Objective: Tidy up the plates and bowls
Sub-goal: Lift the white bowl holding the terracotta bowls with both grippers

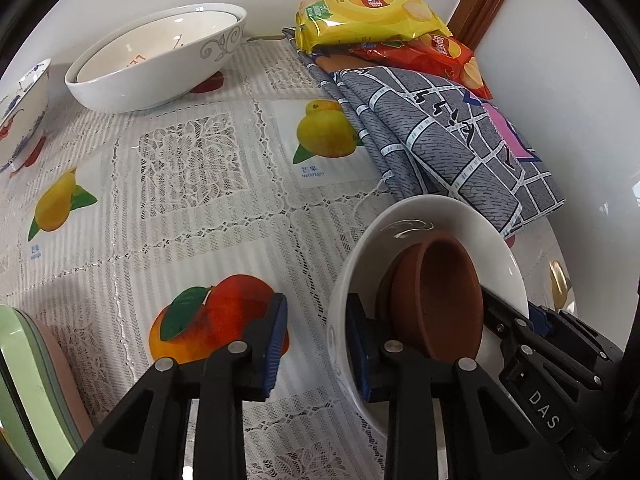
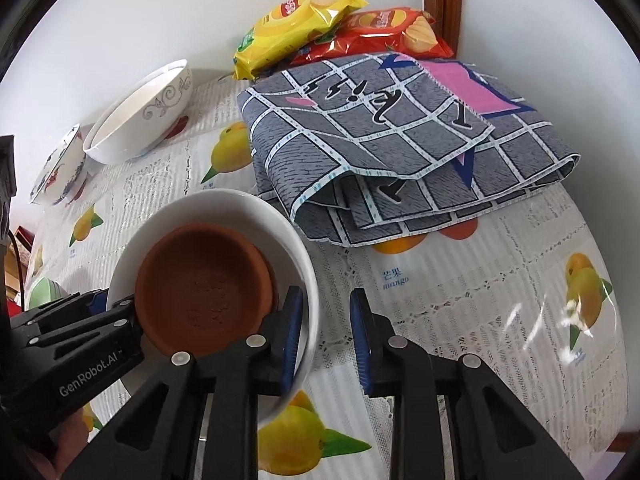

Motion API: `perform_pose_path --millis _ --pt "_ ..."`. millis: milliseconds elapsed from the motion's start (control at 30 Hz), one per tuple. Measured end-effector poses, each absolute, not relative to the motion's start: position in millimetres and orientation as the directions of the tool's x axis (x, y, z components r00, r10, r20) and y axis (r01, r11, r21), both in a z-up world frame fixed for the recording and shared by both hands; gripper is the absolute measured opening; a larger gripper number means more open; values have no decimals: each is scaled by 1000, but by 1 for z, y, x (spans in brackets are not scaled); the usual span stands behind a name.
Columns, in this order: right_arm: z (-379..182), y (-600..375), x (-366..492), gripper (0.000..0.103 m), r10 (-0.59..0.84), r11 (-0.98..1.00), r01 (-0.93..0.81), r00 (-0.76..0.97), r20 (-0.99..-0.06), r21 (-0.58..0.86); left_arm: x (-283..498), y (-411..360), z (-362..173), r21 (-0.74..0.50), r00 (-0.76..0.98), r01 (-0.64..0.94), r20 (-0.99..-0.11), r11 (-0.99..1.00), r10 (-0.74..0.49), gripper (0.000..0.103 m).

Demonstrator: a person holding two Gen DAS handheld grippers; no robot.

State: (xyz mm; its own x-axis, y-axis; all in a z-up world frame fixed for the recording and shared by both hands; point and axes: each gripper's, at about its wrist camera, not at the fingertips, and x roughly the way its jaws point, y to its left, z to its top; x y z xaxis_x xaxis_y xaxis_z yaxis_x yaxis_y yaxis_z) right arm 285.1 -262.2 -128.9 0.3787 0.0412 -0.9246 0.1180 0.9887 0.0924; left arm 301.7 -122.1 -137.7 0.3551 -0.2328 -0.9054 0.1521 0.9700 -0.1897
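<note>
A white bowl [image 1: 420, 216] [image 2: 224, 208] rests on the fruit-print tablecloth [image 1: 192, 160] with a brown clay dish [image 1: 436, 296] [image 2: 200, 288] inside; a second brown rim seems to show beneath it. My left gripper [image 1: 317, 304] straddles one side of the bowl's rim: one blue pad is inside against the wall, the other stands off outside with cloth showing between. My right gripper [image 2: 327, 294] straddles the opposite rim the same way, its outer pad clear of the wall. Each gripper shows in the other view, the right gripper [image 1: 520, 308] and the left gripper [image 2: 108, 300].
A large white bowl with grey scrolls [image 1: 160, 64] [image 2: 140, 120] holds a nested bowl at the back. A blue-and-red painted bowl [image 1: 22, 116] stands far left. Green and pink plates [image 1: 32, 392] lie near left. A folded grey cloth [image 2: 380, 140] and chip bags [image 2: 296, 16] lie by the wall.
</note>
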Motion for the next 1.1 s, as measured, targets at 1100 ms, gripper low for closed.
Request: perform_pose_path --millis 1100 --pt "-88 -236 247 9 80 973 158 463 -883 171 257 -95 -98 -244 405 142 -870 959 -281 10"
